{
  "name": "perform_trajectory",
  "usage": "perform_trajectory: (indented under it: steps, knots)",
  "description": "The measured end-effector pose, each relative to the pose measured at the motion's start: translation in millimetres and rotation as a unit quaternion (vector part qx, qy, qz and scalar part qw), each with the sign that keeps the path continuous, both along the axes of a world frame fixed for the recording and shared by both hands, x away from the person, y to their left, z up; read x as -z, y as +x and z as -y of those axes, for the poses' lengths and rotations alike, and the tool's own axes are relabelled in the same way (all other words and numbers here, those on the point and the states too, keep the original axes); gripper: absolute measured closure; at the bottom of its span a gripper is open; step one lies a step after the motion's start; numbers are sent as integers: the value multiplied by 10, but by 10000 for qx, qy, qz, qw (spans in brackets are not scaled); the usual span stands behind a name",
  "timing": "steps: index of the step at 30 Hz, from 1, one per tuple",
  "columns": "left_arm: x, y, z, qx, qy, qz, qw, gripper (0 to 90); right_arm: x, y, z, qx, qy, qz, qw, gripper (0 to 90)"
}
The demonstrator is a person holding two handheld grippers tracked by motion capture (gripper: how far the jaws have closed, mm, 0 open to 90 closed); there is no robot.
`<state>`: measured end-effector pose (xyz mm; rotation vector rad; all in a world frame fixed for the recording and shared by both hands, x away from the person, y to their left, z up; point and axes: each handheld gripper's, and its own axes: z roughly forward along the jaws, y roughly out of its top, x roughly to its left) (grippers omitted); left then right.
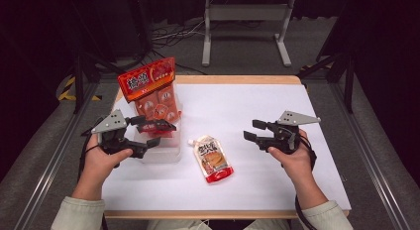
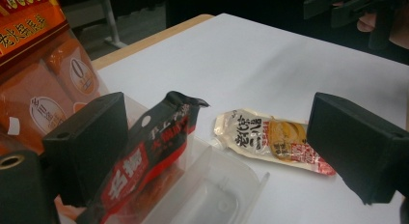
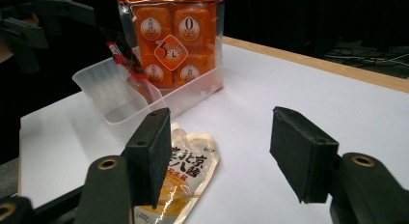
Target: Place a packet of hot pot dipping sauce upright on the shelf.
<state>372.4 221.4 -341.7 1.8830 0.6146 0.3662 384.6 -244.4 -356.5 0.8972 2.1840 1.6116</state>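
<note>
Left gripper is hovering over the clear plastic bin at the person's left, its jaws standing spread apart. Between them a red-and-black snack packet is leaning upright inside the bin; in the left gripper view it is lying close against one jaw's pad while the other jaw is standing well clear of it, so nothing is pinching it. Whether that near pad is actually touching the packet, I cannot tell.

Behind the packet, a tall orange bag of individually wrapped pieces is standing in the far end of the same bin, rising well above its rim.

Right gripper is resting in the person's right hand over the white table, well apart from the bin. Its jaws are also gaping wide, with nothing between them. They are pointing towards the middle of the table.

Between the two grippers, a pale spouted pouch with a red lower edge is lying flat on the white surface, just beside the bin and outside it, its cap end pointing away from the person.
</note>
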Motion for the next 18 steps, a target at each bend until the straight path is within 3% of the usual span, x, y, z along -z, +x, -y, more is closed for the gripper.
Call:
perform_trajectory:
  steps: [1, 5, 7, 11, 18]
  knots:
    - [0, 0, 0, 0, 0, 0, 10000, 83, 0, 0, 0, 0, 0, 0, 10000, 406]
    - [21, -164, -19, -483, 13, -145, 9987, 111, 17, 67, -57, -163, 53, -145, 9997, 393]
    - [21, -164, -19, -483, 13, -145, 9987, 116, 21, 83, -75, -189, 50, -159, 9997, 388]
    - [50, -302, -44, -414, -125, -238, 9988, 131, 55, 156, -170, -299, 21, -236, 9993, 381]
    - [89, -468, -63, -415, -40, -296, 9987, 136, 153, 289, -355, -443, -156, -370, 9982, 389]
